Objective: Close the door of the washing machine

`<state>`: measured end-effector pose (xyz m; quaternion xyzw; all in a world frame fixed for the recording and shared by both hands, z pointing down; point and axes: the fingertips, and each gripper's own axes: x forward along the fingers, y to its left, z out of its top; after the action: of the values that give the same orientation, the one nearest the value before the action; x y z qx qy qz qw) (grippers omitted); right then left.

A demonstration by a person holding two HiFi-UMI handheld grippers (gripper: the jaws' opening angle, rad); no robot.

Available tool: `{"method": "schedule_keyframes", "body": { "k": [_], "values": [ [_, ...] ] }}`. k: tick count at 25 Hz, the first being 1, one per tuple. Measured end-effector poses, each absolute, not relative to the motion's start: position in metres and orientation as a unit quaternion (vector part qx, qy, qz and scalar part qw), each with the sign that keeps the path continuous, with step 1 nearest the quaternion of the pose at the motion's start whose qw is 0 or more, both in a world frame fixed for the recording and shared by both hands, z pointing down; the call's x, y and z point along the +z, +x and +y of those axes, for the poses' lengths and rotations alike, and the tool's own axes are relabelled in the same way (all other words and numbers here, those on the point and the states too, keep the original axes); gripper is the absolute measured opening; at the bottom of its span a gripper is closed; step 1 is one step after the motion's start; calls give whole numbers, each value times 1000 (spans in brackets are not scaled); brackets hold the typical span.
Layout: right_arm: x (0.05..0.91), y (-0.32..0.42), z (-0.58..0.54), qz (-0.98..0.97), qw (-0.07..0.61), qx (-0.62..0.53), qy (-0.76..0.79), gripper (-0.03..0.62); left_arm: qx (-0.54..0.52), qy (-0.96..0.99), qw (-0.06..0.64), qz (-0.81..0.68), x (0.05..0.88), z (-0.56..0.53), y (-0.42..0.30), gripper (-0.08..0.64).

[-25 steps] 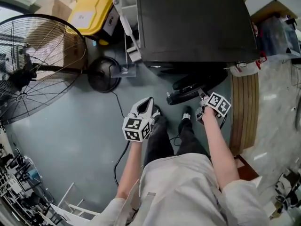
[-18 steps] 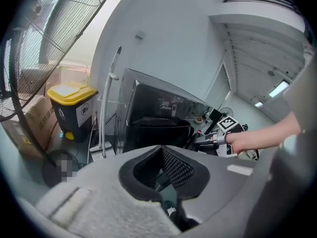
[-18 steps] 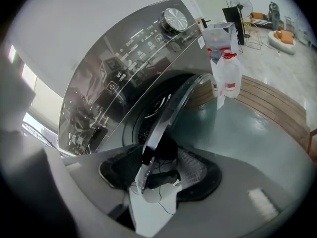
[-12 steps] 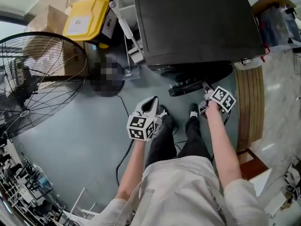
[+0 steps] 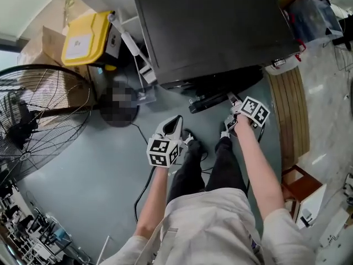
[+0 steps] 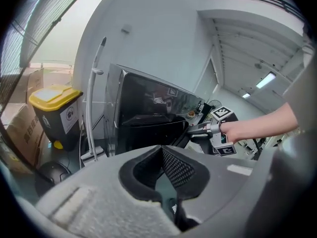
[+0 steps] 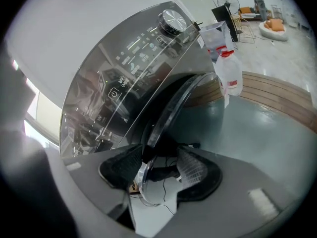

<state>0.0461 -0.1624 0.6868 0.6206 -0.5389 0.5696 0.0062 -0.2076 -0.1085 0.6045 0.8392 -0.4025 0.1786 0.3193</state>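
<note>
A person stands on the grey-green floor facing a black washing machine, a gripper in each hand. From the head view only the machine's flat top shows; its front is hidden beneath the near edge of that top. The door shows there as a dark sliver standing ajar off that near edge.

The right gripper is at the door's free edge. In its own view the right gripper has its jaws set wide, astride the door rim. The left pad lies against the rim and the right pad stands clear of it. The rim's lower end is cut off by the gripper body, and the drum opening behind the glass is too dark to make out. A control knob sits at the panel's upper corner.

The left gripper hangs near the person's left shoe, well apart from the door. Its own view shows the left gripper only narrowly parted, with nothing between the pads.

A yellow-lidded bin and a standing fan occupy the floor's left side; the fan's base is obscured.
</note>
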Motion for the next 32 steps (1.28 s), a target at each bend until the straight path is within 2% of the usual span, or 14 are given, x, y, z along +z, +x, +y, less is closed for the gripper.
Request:
{"method": "schedule_keyframes", "body": {
  "k": [10, 13, 26, 30, 32],
  "values": [
    [677, 41, -176, -599, -13, 561, 571, 216, 211, 866, 285, -352, 611, -117, -156, 6],
    [674, 36, -180, -636, 2, 540, 552, 210, 228, 871, 272, -340, 619, -121, -151, 6],
    [680, 24, -191, -733, 132, 420, 519, 221, 236, 864, 289, -340, 628, -138, -146, 6],
    [688, 32, -185, -751, 238, 348, 508, 154, 238, 860, 295, -341, 632, -138, -141, 6],
    [689, 37, -186, -746, 259, 323, 522, 104, 239, 861, 296, -338, 635, -139, -139, 6]
  ]
}}
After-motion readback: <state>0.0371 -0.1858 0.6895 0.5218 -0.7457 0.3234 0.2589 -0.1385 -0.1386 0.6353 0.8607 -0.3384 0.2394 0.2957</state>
